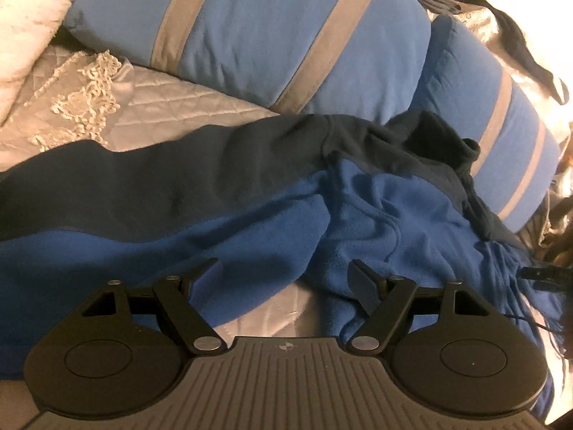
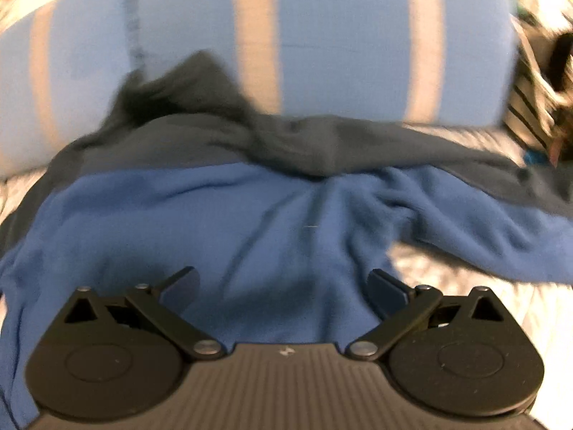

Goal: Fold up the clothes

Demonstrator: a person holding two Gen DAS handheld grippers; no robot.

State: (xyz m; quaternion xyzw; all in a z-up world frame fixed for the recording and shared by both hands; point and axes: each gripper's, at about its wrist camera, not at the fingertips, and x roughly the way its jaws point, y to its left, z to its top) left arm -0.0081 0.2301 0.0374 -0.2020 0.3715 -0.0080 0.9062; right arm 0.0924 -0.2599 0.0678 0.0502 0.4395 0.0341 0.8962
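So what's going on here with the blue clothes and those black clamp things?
A person is holding a two-finger gripper in each hand and is about to fold a blue and navy fleece top that lies rumpled on a quilted bedspread, in front of blue pillows with grey stripes. Both the left gripper and the right gripper are open, over the fleece's lower edge, gripping nothing. No fold is visible yet. The right wrist view is blurred.

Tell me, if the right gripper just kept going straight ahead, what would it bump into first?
Probably the blue fleece top lying right ahead of the open right gripper; the striped pillow sits further behind.
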